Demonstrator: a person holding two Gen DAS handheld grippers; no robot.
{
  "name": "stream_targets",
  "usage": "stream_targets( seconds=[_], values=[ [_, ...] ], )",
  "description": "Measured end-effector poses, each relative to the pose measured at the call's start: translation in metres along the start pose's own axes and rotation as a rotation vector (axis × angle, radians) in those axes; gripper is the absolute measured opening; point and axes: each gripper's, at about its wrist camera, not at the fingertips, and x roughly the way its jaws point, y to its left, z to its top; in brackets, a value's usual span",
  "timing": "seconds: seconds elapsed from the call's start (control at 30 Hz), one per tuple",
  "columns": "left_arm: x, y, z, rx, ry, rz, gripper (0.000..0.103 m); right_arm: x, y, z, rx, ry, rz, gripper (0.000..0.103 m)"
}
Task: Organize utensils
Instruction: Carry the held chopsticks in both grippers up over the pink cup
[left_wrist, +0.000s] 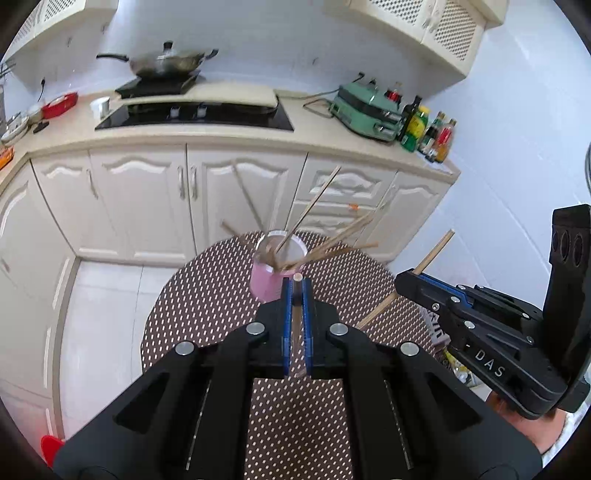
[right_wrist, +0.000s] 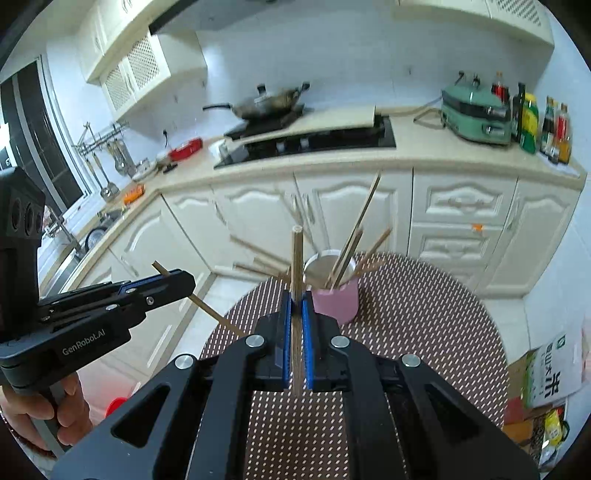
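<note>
A pink cup (left_wrist: 266, 282) (right_wrist: 337, 300) stands on a round brown dotted table (left_wrist: 207, 306) (right_wrist: 424, 325) and holds several wooden chopsticks (left_wrist: 314, 201) (right_wrist: 364, 214) that fan out. My left gripper (left_wrist: 296, 286) is shut on one chopstick (left_wrist: 297, 325), seen end-on, just in front of the cup. My right gripper (right_wrist: 296, 295) is shut on another chopstick (right_wrist: 296, 258), held upright just left of the cup. Each gripper shows in the other's view: the right gripper (left_wrist: 402, 282), the left gripper (right_wrist: 186, 282).
White kitchen cabinets (left_wrist: 207, 192) and a counter with a stove, a wok (left_wrist: 166, 62), a green appliance (left_wrist: 365, 109) and bottles stand behind the table. A box and bags (right_wrist: 546, 373) lie on the floor at the right. A sink (right_wrist: 92, 236) is at the far left.
</note>
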Motion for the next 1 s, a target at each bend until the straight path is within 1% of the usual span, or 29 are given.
stream_targets(
  seconds=[0.23,0.4,0.57,0.7,0.8,1.0],
  values=[
    [-0.004,-0.012,0.027,0.005,-0.073,-0.009,0.005,-0.019,-0.015,0.029,-0.016,-0.096,-0.006,0.005],
    [-0.002,-0.013,0.050,-0.012,-0.128,0.001,0.005,-0.021,-0.026,0.054,-0.016,-0.154,0.005,0.005],
    [0.005,-0.005,0.074,-0.043,-0.182,0.045,0.005,-0.014,-0.038,0.074,-0.006,-0.202,0.021,0.005],
    [0.019,0.008,0.087,-0.074,-0.183,0.076,0.005,-0.001,-0.043,0.087,-0.012,-0.221,0.023,0.005],
    [0.035,0.016,0.094,-0.088,-0.171,0.095,0.005,0.016,-0.046,0.094,-0.034,-0.211,0.013,0.005],
    [0.065,0.028,0.100,-0.093,-0.138,0.133,0.005,0.048,-0.052,0.095,-0.058,-0.173,0.002,0.005]
  ],
)
